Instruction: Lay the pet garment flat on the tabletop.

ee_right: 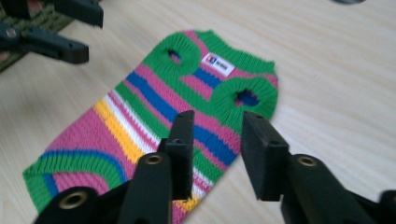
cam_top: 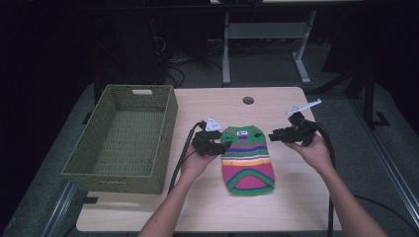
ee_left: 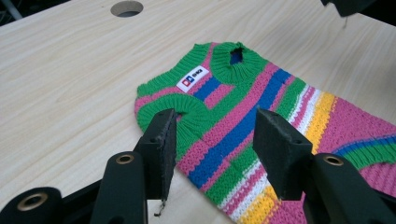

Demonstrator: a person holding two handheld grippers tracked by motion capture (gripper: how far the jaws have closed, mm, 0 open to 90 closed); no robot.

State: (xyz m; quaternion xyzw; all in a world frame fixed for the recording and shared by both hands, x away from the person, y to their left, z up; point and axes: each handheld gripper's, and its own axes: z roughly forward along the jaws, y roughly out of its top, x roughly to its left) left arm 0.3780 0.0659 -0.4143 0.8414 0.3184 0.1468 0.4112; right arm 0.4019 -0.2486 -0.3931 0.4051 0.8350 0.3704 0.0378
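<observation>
High view: sweater (cam_top: 247, 159) between (seemingly untouched) both fingers (cam_top: 223, 145) — flat.

A small sweater (cam_top: 247, 159) lies flat mid-tabletop (cam_top: 286, 207), a basket (cam_top: 99, 170) to its left, one gripper at each side.

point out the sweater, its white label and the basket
sweater (cam_top: 247, 160), high view, striped middle
label (ee_left: 192, 78), left gripper view, centre of the patch
basket (cam_top: 84, 163), high view, left wall
</observation>
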